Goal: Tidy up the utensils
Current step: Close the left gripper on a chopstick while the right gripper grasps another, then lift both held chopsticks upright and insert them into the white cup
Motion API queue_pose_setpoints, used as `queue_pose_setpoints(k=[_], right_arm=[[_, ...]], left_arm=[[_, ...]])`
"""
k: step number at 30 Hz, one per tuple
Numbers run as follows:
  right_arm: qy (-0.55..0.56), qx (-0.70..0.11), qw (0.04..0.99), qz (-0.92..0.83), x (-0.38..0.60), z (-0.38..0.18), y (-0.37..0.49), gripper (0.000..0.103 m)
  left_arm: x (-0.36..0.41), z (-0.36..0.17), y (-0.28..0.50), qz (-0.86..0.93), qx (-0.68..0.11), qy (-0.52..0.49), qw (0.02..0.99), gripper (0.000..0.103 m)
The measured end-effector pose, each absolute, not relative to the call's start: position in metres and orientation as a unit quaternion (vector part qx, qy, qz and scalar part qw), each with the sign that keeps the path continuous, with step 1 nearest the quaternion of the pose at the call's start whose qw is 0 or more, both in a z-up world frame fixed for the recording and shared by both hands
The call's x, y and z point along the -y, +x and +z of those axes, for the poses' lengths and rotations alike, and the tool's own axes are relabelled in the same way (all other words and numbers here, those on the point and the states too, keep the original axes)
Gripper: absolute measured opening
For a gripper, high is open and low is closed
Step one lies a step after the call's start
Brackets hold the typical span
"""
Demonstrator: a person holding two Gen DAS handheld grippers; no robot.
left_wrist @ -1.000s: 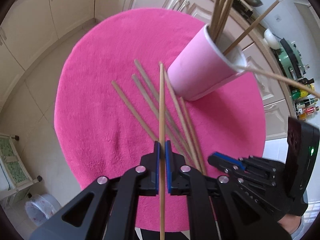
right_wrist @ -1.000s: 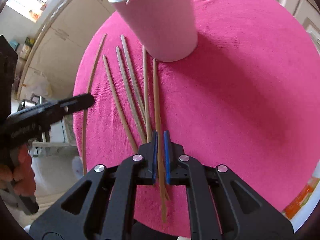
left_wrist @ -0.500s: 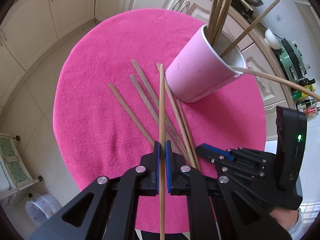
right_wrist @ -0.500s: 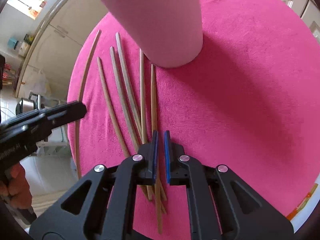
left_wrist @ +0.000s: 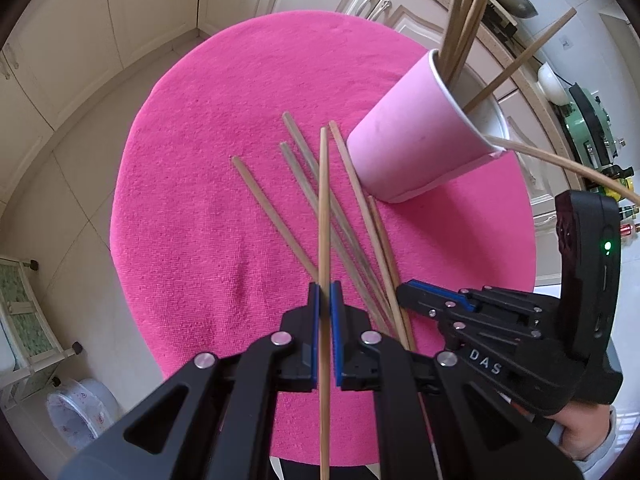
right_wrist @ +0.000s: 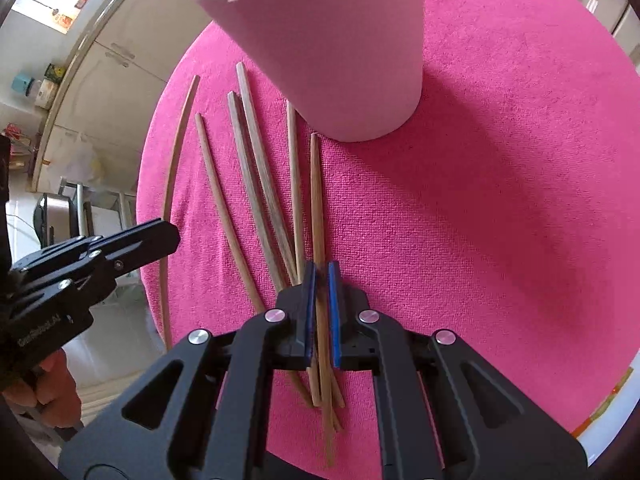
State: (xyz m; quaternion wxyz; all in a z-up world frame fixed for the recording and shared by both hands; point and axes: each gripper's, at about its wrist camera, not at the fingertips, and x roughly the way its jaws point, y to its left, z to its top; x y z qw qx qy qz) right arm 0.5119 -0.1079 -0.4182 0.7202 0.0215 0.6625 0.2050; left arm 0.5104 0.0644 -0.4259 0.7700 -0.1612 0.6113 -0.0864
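Note:
A pink paper cup (left_wrist: 416, 148) stands on a round pink cloth (left_wrist: 200, 200) and has several wooden chopsticks leaning out of it. Several loose chopsticks (left_wrist: 276, 216) lie fanned on the cloth in front of it. My left gripper (left_wrist: 325, 292) is shut on one chopstick (left_wrist: 323, 200), which points toward the cup. In the right wrist view, my right gripper (right_wrist: 320, 272) is shut on another chopstick (right_wrist: 316, 200) whose far tip is just short of the cup (right_wrist: 340, 40). The right gripper (left_wrist: 402, 292) is low beside the fan's near ends; the left gripper (right_wrist: 172, 236) is at left.
The cloth (right_wrist: 480, 240) covers a small round table with its edge close on every side. Cream kitchen cabinets (left_wrist: 140, 12) and tiled floor surround it. A counter with appliances (left_wrist: 592, 120) runs at the right. A white bin (left_wrist: 76, 412) and a rack stand on the floor at left.
My right gripper has moved with its chopstick toward the cup, which now looms larger in its view. In the left wrist view it has slid in further. The left gripper has barely moved.

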Motion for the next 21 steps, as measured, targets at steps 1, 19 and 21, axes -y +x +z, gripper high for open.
queue_pose_setpoints(k=[1,19,21], right_arm=[[0.021,-0.667,0.716,0.204,0.107,-0.422,0.510,0.007],[0.095,-0.614,0.759,0.195,0.180,-0.391,0.478,0.006],[0.112,-0.596,0.773,0.186,0.192,-0.380,0.476,0.006]], left_arm=[[-0.064,-0.426,0.511,-0.087,-0.612,-0.160,0.770,0.005],[-0.075,-0.395,0.504,-0.095,-0.552,-0.172,0.810,0.005],[-0.078,-0.380,0.502,-0.097,-0.520,-0.176,0.830,0.005]])
